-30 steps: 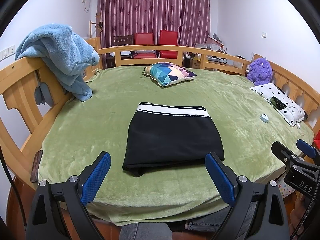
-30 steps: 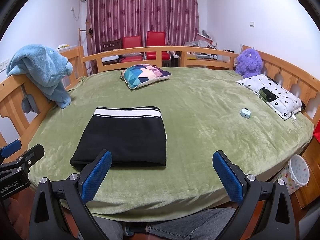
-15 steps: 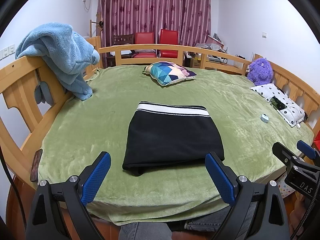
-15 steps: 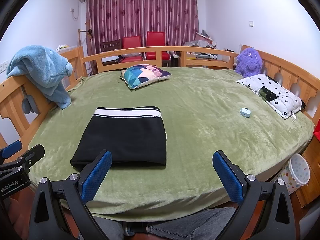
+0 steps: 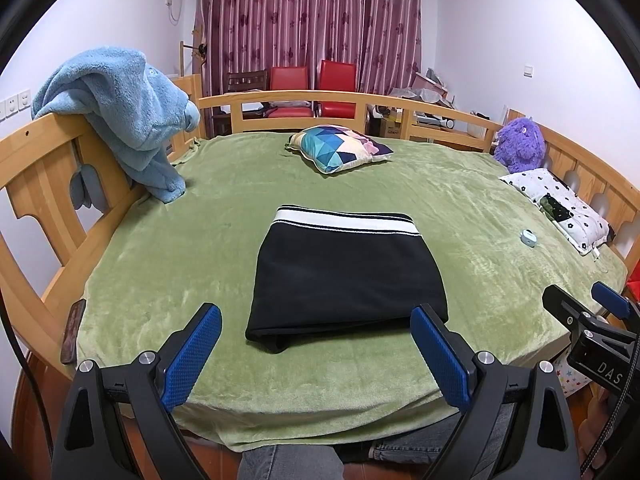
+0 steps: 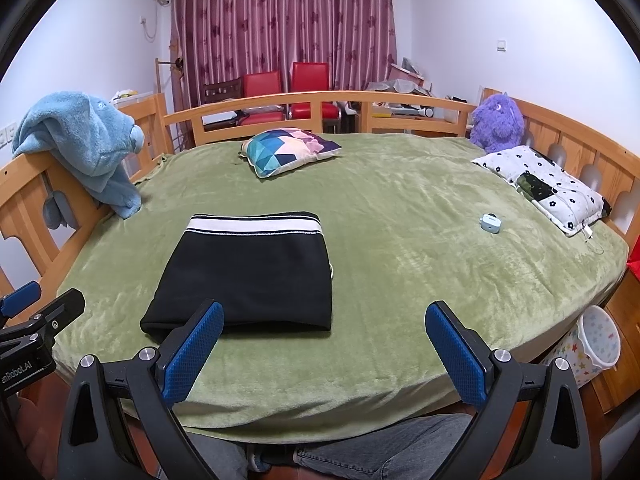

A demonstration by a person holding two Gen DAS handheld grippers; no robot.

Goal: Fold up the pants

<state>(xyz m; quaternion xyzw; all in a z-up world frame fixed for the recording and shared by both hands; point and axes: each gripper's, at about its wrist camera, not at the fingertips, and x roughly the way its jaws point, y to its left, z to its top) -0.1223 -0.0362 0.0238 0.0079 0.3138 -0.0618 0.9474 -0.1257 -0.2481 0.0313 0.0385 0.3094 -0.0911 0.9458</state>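
Two tools held back at the near edge of the bed [image 5: 168,240], over its green blanket: straight ahead of the left tool [image 5: 316,354], and ahead and to the left of the right tool [image 6: 325,350], the black pants [image 5: 344,276] folded into a flat rectangle, white-striped waistband on the far side, thick fold edge nearest, long axis running away from the tools, left one the nearer. Both spread wide, blue pads apart, gripping nothing and touching nothing; fold apparently finished, at most a smoothing of the loose near-left corner left.
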